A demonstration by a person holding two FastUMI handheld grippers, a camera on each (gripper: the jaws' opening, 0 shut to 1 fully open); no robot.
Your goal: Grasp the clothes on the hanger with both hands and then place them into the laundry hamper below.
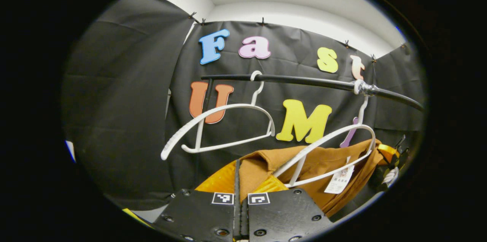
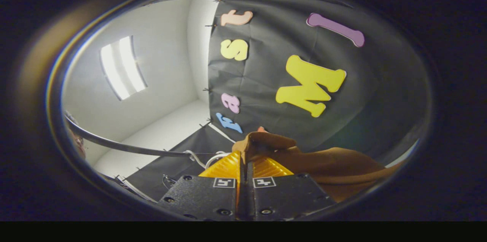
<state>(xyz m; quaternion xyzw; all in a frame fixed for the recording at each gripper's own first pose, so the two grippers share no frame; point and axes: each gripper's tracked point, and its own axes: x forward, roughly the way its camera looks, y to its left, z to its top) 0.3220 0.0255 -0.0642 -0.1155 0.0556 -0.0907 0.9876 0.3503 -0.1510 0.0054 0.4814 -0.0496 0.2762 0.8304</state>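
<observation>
In the left gripper view, from the bare hanger (image 1: 224, 120) at centre left to the second hanger (image 1: 327, 150) at lower right, the brown garment (image 1: 327, 166) hangs pinched by the left gripper (image 1: 241, 181), and the right gripper (image 2: 245, 162) also clamps it, probably to pull it free together.

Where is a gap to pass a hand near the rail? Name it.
Free: inside the bare hanger, and between it and the second hanger under the rail. Crowded: low right, where the brown garment sits pinched in the left gripper.
</observation>
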